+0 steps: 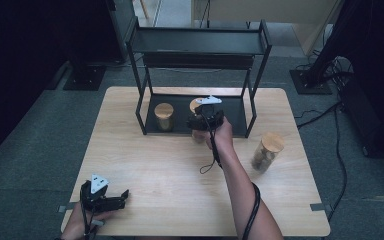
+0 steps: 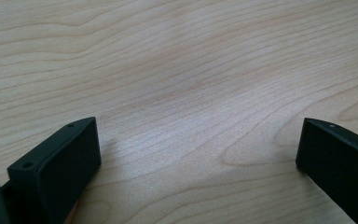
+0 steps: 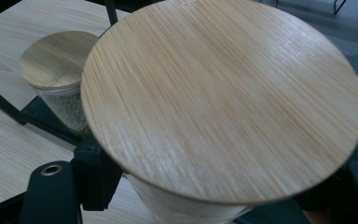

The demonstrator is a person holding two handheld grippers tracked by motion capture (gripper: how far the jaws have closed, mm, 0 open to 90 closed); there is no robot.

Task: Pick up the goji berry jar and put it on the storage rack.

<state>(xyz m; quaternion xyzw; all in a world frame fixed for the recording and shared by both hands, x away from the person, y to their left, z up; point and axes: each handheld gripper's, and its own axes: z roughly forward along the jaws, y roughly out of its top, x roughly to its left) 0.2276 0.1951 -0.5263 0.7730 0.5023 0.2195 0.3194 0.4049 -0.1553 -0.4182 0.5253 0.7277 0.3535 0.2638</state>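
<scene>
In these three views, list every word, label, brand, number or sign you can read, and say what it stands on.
None: no readable text anywhere.
The held jar, the jar on the shelf, the jar on the table, the black rack and the right gripper show no lettering.

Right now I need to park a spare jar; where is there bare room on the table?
The wide wooden middle of the table is bare, bordered by the left gripper, the rack and the jar at the right. The rack's bottom shelf is crowded: a jar stands there, and the right gripper holds another.
</scene>
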